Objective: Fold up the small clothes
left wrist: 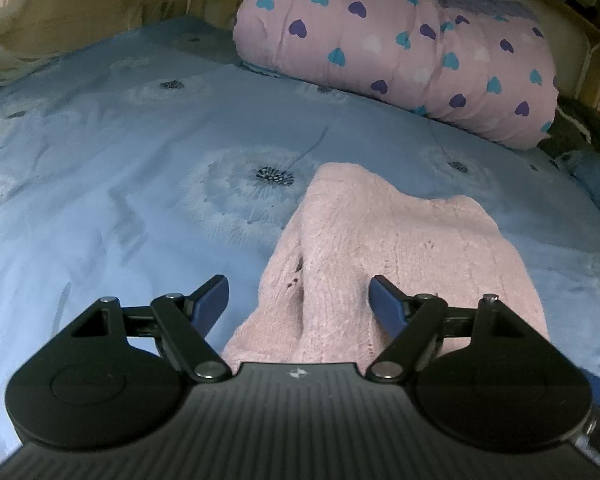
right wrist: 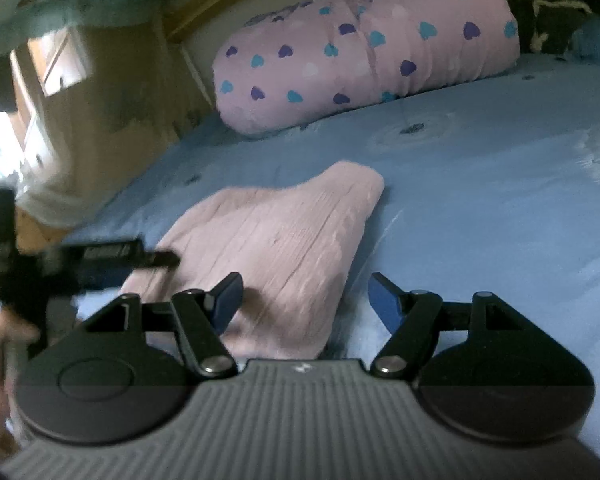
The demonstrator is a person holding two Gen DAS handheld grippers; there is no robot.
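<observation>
My left gripper (left wrist: 298, 300) has fingers (left wrist: 212, 300) spread wide, holding nothing, over the near end of the pink garment (left wrist: 380, 256). My right gripper (right wrist: 302, 300) is also spread, empty; its left finger (right wrist: 228, 300) sits over the garment's (right wrist: 276, 248) near edge, the right one over bare bed (right wrist: 480, 208). I can't tell if either touches the fabric. The garment lies flat on the blue bed (left wrist: 100, 200). A heart-print quilt (left wrist: 400, 48) is rolled at the far side.
</observation>
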